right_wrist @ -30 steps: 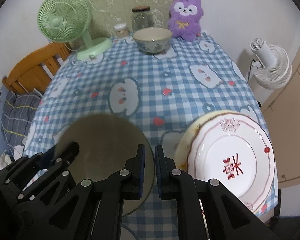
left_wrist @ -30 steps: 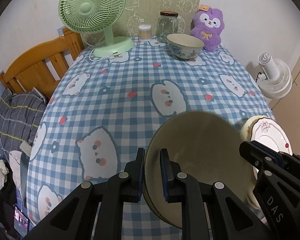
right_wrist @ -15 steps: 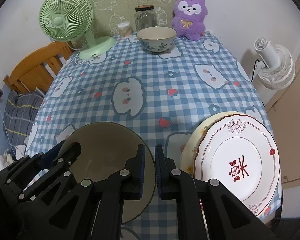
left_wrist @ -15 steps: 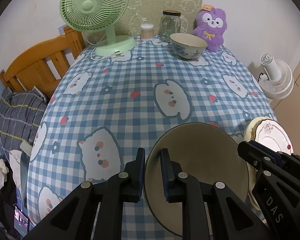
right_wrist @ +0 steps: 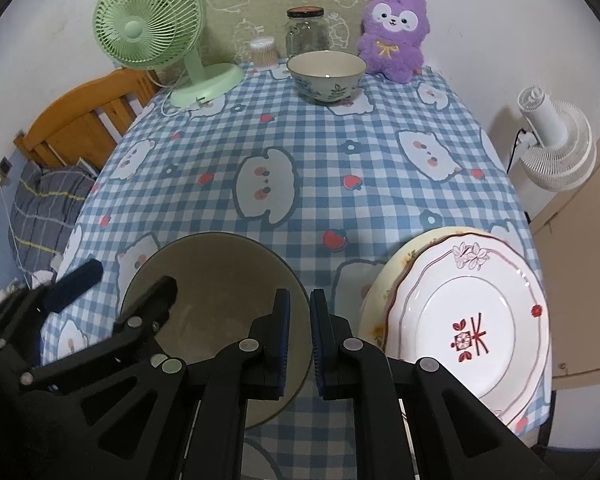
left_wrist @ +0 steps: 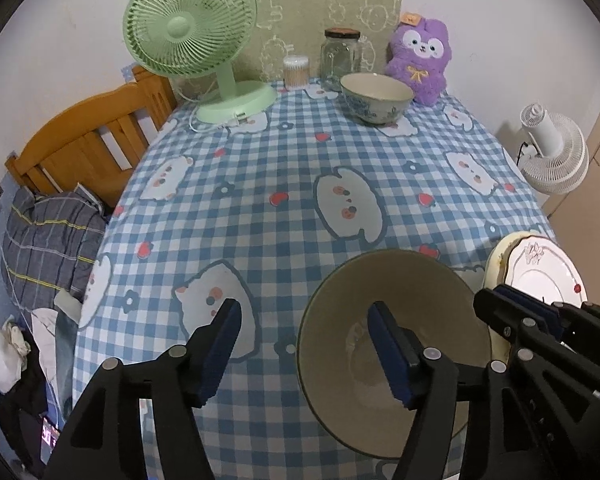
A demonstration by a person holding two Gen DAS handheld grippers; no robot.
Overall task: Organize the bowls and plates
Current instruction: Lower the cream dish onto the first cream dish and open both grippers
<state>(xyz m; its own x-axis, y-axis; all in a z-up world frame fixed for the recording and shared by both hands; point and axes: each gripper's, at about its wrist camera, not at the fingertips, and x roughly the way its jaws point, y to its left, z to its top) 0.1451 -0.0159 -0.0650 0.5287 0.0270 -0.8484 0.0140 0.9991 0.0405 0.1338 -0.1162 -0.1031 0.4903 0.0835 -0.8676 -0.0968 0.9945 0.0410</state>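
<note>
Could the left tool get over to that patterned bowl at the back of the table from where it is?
Probably yes. The left tool has just opened off the dark bowl, so it is free, and only bare checked tablecloth lies between it and the patterned bowl.

green fan (left_wrist: 188,32), glass jar (left_wrist: 340,60), purple plush (left_wrist: 420,60).

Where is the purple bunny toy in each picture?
Left wrist view: purple bunny toy at top right, just right of the floral bowl.
Right wrist view: purple bunny toy at top, right of centre, behind that bowl.
Shared landmark: green fan, top left in both.
</note>
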